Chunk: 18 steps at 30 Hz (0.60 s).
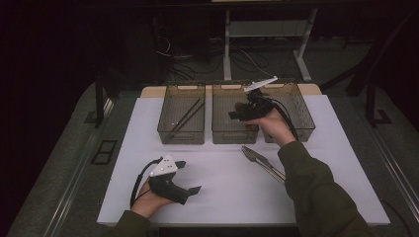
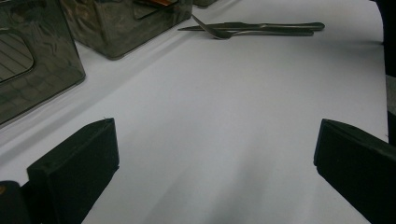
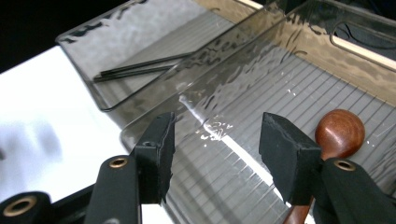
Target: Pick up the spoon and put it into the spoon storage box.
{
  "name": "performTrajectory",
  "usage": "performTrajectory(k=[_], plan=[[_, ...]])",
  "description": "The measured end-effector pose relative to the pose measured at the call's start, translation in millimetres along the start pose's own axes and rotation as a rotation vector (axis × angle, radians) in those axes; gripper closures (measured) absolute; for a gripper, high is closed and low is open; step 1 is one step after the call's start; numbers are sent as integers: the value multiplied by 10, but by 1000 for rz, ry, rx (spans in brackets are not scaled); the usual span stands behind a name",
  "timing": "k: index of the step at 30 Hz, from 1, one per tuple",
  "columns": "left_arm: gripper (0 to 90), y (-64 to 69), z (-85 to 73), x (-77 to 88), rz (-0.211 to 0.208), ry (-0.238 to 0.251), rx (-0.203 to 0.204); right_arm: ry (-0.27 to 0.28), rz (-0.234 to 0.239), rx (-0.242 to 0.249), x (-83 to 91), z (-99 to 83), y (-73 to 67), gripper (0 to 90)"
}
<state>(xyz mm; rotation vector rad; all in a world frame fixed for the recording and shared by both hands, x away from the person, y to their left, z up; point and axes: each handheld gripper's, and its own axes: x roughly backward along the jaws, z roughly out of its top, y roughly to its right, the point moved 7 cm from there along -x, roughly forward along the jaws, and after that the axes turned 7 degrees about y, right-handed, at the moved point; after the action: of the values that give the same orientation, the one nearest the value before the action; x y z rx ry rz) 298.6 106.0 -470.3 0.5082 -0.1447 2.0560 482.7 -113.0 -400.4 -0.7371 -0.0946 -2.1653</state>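
My right gripper [image 1: 236, 114] hangs over the middle smoky plastic bin [image 1: 234, 133], jaws open with nothing between them. In the right gripper view the gripper [image 3: 219, 135] looks down at the ribbed floor of that bin [image 3: 289, 88]. A wooden spoon [image 3: 338, 133] lies there just to the right of the right jaw. Black chopsticks [image 3: 140, 70] lie in the neighbouring left bin [image 1: 181, 133]. My left gripper [image 1: 189, 176] rests low over the white table near the front left, open and empty, also seen in its own view [image 2: 217, 140].
A third bin [image 1: 301, 126] stands at the back right. A metal fork and knife [image 1: 262, 163] lie on the white table [image 1: 222, 197] in front of the bins, beside my right sleeve; the left gripper view has the cutlery [image 2: 252, 29] ahead.
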Motion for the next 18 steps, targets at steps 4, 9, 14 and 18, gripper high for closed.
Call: performTrajectory(k=[4,9,14,18], plan=[[0,4,1,-2,4,7,8,30,18,11,138,-26,-57,422],[0,6,1,-5,6,10,6,63,32,20,278,-96,-116,408],[0,8,-1,-2,6,8,6,79,46,28,413,-207,-172,400],[0,2,-7,3,6,3,4,82,54,29,518,-314,-209,395]])
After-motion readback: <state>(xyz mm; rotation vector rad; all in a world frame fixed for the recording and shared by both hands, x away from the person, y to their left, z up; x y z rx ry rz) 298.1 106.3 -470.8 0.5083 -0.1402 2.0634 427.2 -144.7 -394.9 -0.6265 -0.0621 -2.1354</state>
